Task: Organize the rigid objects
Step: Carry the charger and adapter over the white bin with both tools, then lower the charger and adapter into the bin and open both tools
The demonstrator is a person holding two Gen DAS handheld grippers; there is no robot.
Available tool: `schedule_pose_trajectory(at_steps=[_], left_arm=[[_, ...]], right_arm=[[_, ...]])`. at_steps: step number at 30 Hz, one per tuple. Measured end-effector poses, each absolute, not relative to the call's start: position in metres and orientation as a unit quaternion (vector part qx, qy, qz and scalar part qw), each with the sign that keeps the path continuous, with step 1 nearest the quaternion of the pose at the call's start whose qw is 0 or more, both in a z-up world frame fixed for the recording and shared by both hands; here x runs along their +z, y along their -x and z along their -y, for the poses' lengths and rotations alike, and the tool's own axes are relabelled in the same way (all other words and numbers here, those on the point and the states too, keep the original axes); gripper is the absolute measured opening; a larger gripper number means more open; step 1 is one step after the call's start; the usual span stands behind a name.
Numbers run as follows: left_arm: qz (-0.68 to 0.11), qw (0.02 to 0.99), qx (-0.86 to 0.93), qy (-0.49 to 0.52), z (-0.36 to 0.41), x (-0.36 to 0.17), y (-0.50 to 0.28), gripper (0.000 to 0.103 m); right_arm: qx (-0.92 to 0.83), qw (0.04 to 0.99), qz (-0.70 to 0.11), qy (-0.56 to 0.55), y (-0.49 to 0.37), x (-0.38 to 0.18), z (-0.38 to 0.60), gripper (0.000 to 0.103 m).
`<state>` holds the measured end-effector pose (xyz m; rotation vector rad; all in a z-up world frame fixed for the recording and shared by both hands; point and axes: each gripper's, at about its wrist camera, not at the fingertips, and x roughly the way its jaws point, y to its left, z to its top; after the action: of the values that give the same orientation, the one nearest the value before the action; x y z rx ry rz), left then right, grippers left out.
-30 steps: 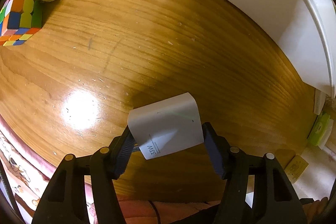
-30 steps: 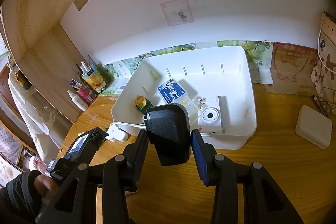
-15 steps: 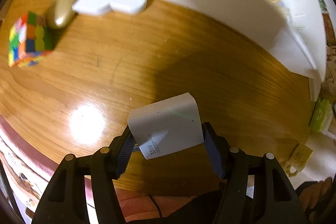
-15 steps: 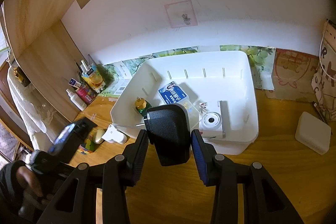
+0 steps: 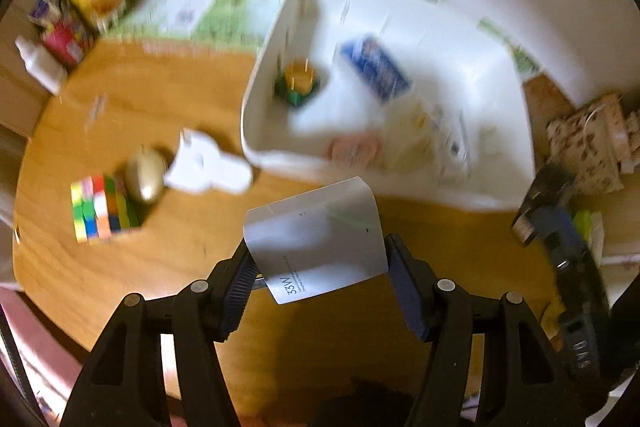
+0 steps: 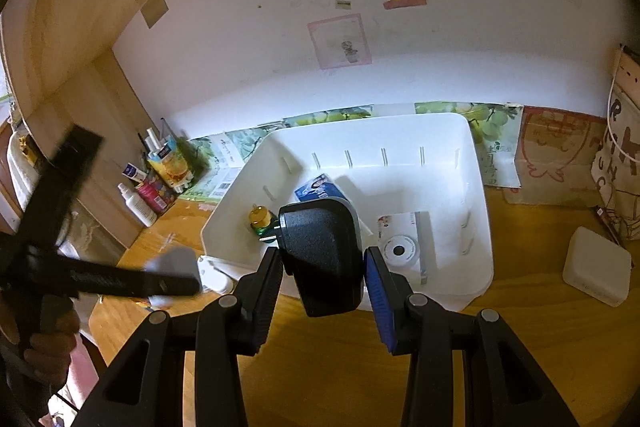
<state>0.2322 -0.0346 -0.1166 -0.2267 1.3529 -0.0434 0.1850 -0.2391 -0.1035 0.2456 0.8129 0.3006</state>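
Note:
My left gripper (image 5: 318, 267) is shut on a white 33W charger block (image 5: 316, 243), held above the wooden desk just in front of the white bin (image 5: 264, 147). My right gripper (image 6: 322, 267) is shut on a black plug adapter (image 6: 324, 255), raised before the near wall of the same bin (image 6: 476, 275). Inside the bin lie a blue packet (image 6: 318, 189), a small green-and-yellow bottle (image 6: 262, 221) and a white instant camera (image 6: 400, 249). In the right wrist view the left gripper (image 6: 176, 279) shows blurred at the left with the charger.
A colour cube (image 5: 102, 207), a gold oval object (image 5: 146, 177) and a white flat gadget (image 5: 208, 173) lie on the desk left of the bin. A white box (image 6: 596, 271) sits right of it. Bottles (image 6: 156, 179) stand by the wooden side panel at the back left.
My left gripper has lifted and tilted up with the charger, so the bin's inside now shows, blurred by motion. The right gripper has risen a little with the adapter.

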Motion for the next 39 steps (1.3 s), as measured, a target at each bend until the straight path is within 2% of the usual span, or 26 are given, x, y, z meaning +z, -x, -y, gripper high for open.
schedule_pose_trajectory(at_steps=[17,30,34,36,37,39], left_arm=[[-0.484,0.865,-0.034,0.125,0.034,-0.115,-0.256,0.066],[-0.48,0.874,-0.022,0.075,0.056,-0.134,-0.284,0.067],[-0.481,0.874,-0.026,0.068,0.061,-0.137,-0.286,0.067],[-0.458,0.887,-0.028,0.055,0.064,-0.129,-0.283,0.073],[-0.45,0.891,-0.029,0.049,0.065,-0.126,-0.282,0.081],[-0.428,0.902,-0.035,0.04,0.068,-0.118,-0.277,0.083]], right_arm=[[0.122,0.91,-0.38,-0.114,-0.205,-0.129,0.245,0.042],[0.133,0.899,-0.4,-0.117,-0.223,-0.149,0.24,0.044],[0.131,0.897,-0.405,-0.119,-0.225,-0.152,0.241,0.051],[0.129,0.897,-0.405,-0.124,-0.225,-0.153,0.242,0.055],[0.128,0.896,-0.405,-0.126,-0.225,-0.153,0.243,0.058],[0.126,0.896,-0.405,-0.128,-0.225,-0.152,0.243,0.061]])
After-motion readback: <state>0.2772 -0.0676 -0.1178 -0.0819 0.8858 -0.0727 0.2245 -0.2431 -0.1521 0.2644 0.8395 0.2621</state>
